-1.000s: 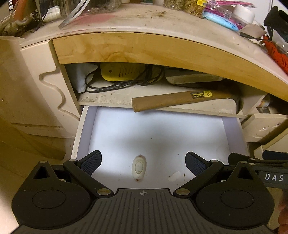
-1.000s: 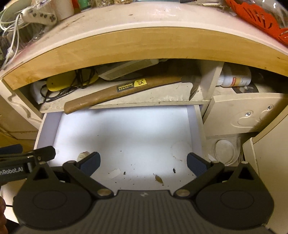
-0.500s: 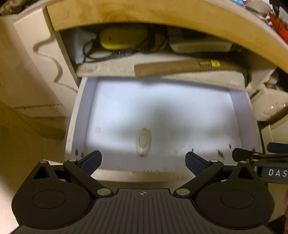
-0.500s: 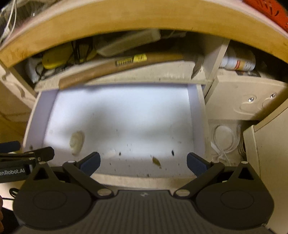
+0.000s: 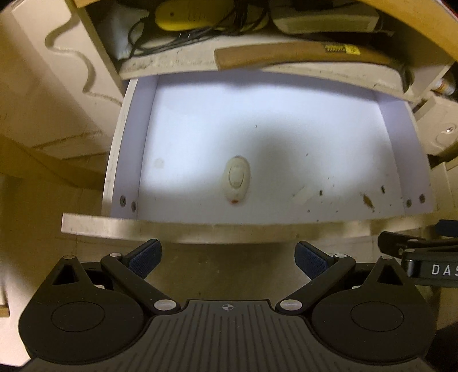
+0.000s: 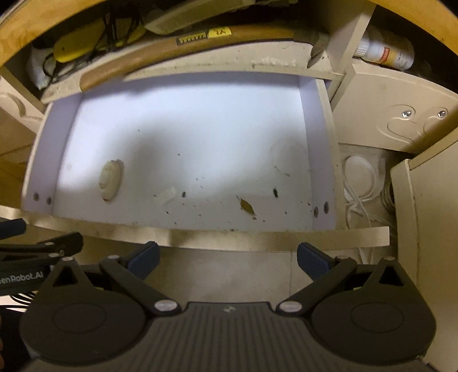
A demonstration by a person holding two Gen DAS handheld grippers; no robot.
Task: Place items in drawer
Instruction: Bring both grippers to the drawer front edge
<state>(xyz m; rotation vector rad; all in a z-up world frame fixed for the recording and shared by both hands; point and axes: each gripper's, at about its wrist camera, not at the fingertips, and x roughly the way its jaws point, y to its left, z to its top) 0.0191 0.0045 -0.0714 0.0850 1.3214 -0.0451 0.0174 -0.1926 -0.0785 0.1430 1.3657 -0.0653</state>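
Observation:
The white drawer (image 5: 200, 230) stands pulled out under a shelf; it also shows in the right wrist view (image 6: 257, 233). A small cream oval switch (image 5: 236, 180) lies on its floor near the front, left of middle in the right wrist view (image 6: 110, 178). My left gripper (image 5: 227, 261) is open and empty, just in front of the drawer's front edge. My right gripper (image 6: 227, 261) is open and empty, also in front of that edge. Each gripper shows at the other view's edge.
A wooden-handled hammer (image 5: 300, 55) lies on the shelf above the drawer, with a yellow device (image 5: 183, 14) and black cables behind it. Crumbs and a dry leaf (image 6: 247, 207) lie on the drawer floor. A white bottle (image 6: 383, 54) and a cabinet door (image 6: 395, 117) are to the right.
Both grippers have pulled back from over the drawer to in front of its front edge. The worktop has left the views. The switch stays in the drawer.

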